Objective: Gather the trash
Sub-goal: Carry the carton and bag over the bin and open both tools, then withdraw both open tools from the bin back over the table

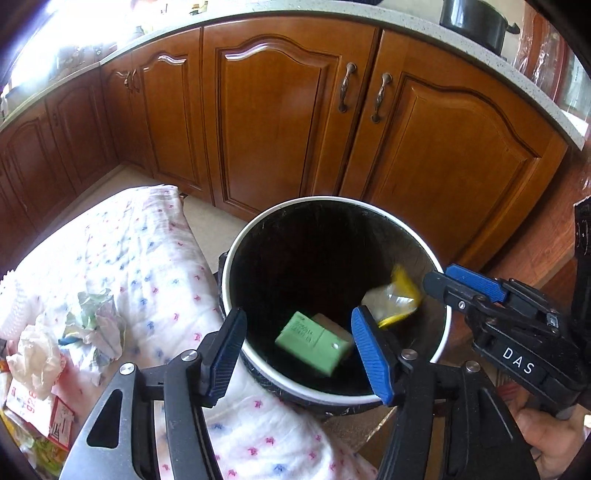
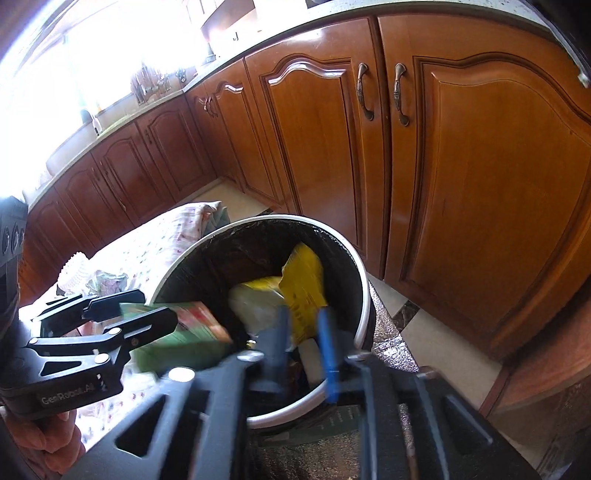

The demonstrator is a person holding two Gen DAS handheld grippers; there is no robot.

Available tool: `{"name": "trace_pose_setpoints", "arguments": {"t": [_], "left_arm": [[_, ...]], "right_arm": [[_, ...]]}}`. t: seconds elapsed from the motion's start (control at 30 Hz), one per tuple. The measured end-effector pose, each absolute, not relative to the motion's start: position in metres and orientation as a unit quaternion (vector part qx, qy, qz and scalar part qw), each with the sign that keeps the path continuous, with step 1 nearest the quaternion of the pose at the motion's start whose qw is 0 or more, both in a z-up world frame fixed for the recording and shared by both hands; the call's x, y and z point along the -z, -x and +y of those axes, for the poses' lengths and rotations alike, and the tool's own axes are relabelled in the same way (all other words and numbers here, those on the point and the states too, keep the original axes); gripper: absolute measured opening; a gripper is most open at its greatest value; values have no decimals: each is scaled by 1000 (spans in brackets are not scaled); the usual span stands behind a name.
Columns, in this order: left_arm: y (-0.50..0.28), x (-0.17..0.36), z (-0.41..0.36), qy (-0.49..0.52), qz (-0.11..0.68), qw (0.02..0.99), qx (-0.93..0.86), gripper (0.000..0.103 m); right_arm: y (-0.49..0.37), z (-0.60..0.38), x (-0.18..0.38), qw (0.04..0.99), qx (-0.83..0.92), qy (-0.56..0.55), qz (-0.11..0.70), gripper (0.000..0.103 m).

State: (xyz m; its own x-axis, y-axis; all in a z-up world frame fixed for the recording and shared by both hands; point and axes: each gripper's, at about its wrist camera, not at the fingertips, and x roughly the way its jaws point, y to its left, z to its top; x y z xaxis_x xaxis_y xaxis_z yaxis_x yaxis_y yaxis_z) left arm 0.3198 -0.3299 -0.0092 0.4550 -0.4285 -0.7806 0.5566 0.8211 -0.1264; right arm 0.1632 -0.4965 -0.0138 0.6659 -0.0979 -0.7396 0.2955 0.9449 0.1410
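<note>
A round bin (image 1: 236,258) with a white rim and black liner stands on the floor by the cabinets. A green box (image 1: 314,341) is in mid-air inside the bin, just beyond my open left gripper (image 1: 299,354). A yellow and clear wrapper (image 1: 397,299) is blurred in the bin mouth, close to my right gripper (image 1: 436,280). In the right wrist view the bin (image 2: 364,291) holds the yellow wrapper (image 2: 303,284), just beyond my right gripper (image 2: 304,339), whose fingers stand slightly apart. The green box (image 2: 184,339) lies under my left gripper (image 2: 147,310).
A table with a patterned white cloth (image 1: 147,251) is left of the bin, with crumpled paper and wrappers (image 1: 85,325) on it. Wooden cabinet doors (image 1: 280,122) stand right behind the bin. A black pot (image 1: 476,18) sits on the counter.
</note>
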Motion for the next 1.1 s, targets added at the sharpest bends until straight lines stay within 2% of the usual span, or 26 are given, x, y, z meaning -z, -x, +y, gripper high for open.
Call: {"name": "trace_pose_setpoints", "arguments": {"t": [0.03,0.2,0.37,0.47,0.67,1.1], "left_arm": [[-317,8,-324,-66,434,850,291,59],[-297,2,-291,-33,414,865,283,59],[-271,2,-253,-9,392,884,256,65],[-253,5,-228,4,386,890,241,66],[-216,3,-177,21,380,901,207,67],[-161,-4,-79,63,370,917,132,67]], "right_arm": [[-162,-496,14,905,109,-127,392,39],[-150,-490,11,909,100,-149,376,42],[-131,-471,7,919,86,-168,347,70],[-120,-451,7,924,71,-174,332,82],[-109,-407,10,927,30,-185,326,98],[-114,-314,24,916,-33,-150,372,103]]}}
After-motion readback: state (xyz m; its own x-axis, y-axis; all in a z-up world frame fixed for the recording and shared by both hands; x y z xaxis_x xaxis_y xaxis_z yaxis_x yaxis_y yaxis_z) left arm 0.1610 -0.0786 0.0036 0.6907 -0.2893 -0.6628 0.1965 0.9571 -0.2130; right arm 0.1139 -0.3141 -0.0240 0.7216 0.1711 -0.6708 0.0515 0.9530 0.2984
